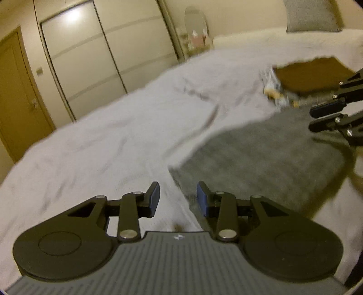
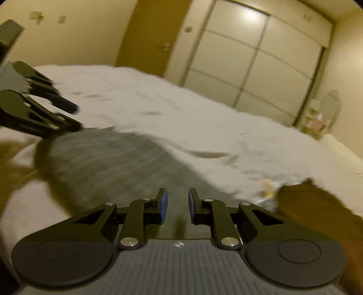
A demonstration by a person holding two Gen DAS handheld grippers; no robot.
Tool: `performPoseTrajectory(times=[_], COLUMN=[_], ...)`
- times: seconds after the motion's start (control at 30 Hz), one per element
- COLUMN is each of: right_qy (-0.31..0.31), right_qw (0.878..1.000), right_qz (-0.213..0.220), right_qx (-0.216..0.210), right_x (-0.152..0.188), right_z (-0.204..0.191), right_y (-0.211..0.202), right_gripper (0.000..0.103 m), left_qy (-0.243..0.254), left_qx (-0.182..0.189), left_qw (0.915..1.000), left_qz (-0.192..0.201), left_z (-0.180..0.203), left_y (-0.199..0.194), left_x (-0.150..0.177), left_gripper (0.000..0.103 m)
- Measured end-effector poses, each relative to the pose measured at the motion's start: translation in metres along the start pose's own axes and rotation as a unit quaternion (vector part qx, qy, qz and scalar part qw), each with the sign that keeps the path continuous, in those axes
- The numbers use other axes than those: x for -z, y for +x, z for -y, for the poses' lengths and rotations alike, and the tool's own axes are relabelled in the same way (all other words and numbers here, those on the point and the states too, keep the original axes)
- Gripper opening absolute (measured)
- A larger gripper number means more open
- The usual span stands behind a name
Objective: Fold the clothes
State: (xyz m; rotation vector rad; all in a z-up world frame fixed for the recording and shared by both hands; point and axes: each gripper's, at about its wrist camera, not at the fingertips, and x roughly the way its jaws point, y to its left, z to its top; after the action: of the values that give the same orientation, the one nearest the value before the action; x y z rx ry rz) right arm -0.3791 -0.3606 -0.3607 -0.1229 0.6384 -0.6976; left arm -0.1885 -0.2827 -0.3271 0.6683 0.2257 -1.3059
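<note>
Nearest surface: a bed (image 1: 102, 140) covered in a pale, creased sheet, filling most of both wrist views; both views are blurred, so fine detail is unreliable. Beyond the bed stands a wardrobe (image 1: 90, 52) with pale sliding panels; beside it a brown door (image 1: 15, 90); in the far corner a small cluttered stand with an oval mirror (image 1: 196, 22); a grey pillow (image 1: 310, 15) rests at the head of the bed.

Task item: a grey garment (image 1: 261, 154) lies flat on the sheet, its surface largely smooth, its near edge just ahead of the left gripper; texture and type cannot be determined through the blur. Farther off, a brown cloth (image 1: 310, 74) lies on the bed past the grey garment, with a patterned item (image 1: 279, 90) between them; whether they touch is unclear.

Left gripper (image 1: 178, 199): held low over the boundary between sheet and grey garment; jaws parted with a clear gap, blue pads (image 1: 155, 197) visible, nothing between them.

Right gripper (image 2: 178, 205): held over the grey garment; jaws parted somewhat less widely, nothing gripped; in the left wrist view it enters from the right edge with its fingers apart.
</note>
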Motion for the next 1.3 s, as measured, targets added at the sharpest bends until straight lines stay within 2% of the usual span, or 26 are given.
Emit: performPoseTrajectory(times=[0.1,0.27,0.3,0.33,0.4,0.5,0.6,0.63,0.7,0.77,0.87,1.0,1.07,1.1,1.2,1.27,1.3], right_qy=[0.000,0.016,0.018,0.021,0.029,0.019,-0.018,-0.039,-0.090,-0.138,-0.187,-0.217,-0.246,-0.263,-0.310,-0.315,-0.317], right_qw=[1.000,0.999,0.999,0.999,0.998,0.998,0.998,0.998,0.995,0.990,0.982,0.976,0.969,0.964,0.948,0.945,0.944], right_qz=[-0.018,-0.027,-0.030,-0.034,-0.033,-0.014,0.001,0.001,-0.002,-0.005,-0.009,-0.010,-0.015,-0.021,-0.039,-0.045,-0.045], right_qx=[0.011,0.020,0.023,0.027,0.041,0.057,0.053,0.049,0.040,0.034,0.030,0.024,0.025,0.033,0.067,0.078,0.079], right_x=[0.016,0.027,0.027,0.027,0.029,0.029,0.030,0.031,0.032,0.033,0.029,0.020,0.019,0.021,0.033,0.037,0.037], right_z=[-0.003,0.013,0.016,0.020,0.027,0.028,0.013,0.004,-0.018,-0.036,-0.054,-0.065,-0.072,-0.072,-0.068,-0.062,-0.061], right_y=[0.008,-0.003,-0.006,-0.010,-0.024,-0.052,-0.070,-0.073,-0.072,-0.065,-0.049,-0.027,-0.016,-0.012,-0.003,-0.002,-0.001], right_gripper=[0.017,0.024,0.029,0.033,0.033,0.035,0.041,0.044,0.048,0.049,0.049,0.050,0.050,0.050,0.050,0.050,0.050], left_qy=[-0.014,-0.002,0.002,0.008,0.026,0.069,0.148,0.175,0.233,0.294,0.362,0.405,0.429,0.432,0.424,0.419,0.423], left_qx=[-0.003,-0.006,-0.008,-0.013,-0.032,-0.065,-0.083,-0.084,-0.074,-0.052,-0.047,-0.052,-0.054,-0.053,-0.057,-0.058,-0.057], left_qw=[0.9995,0.9997,0.9997,0.9997,0.9991,0.9954,0.9846,0.9796,0.9673,0.9518,0.9287,0.9109,0.9001,0.8988,0.9028,0.9053,0.9038], left_qz=[-0.029,-0.024,-0.023,-0.021,-0.012,0.011,0.043,0.053,0.067,0.070,0.063,0.058,0.054,0.052,0.042,0.035,0.034], left_z=[-0.003,-0.004,-0.004,-0.004,-0.005,-0.001,0.022,0.031,0.052,0.074,0.097,0.112,0.114,0.112,0.096,0.088,0.089], left_y=[0.014,0.007,0.005,0.001,-0.014,-0.045,-0.071,-0.077,-0.083,-0.078,-0.059,-0.035,-0.025,-0.022,-0.022,-0.023,-0.023], left_x=[0.019,0.022,0.022,0.023,0.027,0.036,0.043,0.045,0.050,0.054,0.057,0.046,0.043,0.042,0.046,0.049,0.050], left_gripper=[0.033,0.032,0.032,0.032,0.032,0.044,0.058,0.064,0.071,0.073,0.073,0.075,0.076,0.076,0.063,0.056,0.054])
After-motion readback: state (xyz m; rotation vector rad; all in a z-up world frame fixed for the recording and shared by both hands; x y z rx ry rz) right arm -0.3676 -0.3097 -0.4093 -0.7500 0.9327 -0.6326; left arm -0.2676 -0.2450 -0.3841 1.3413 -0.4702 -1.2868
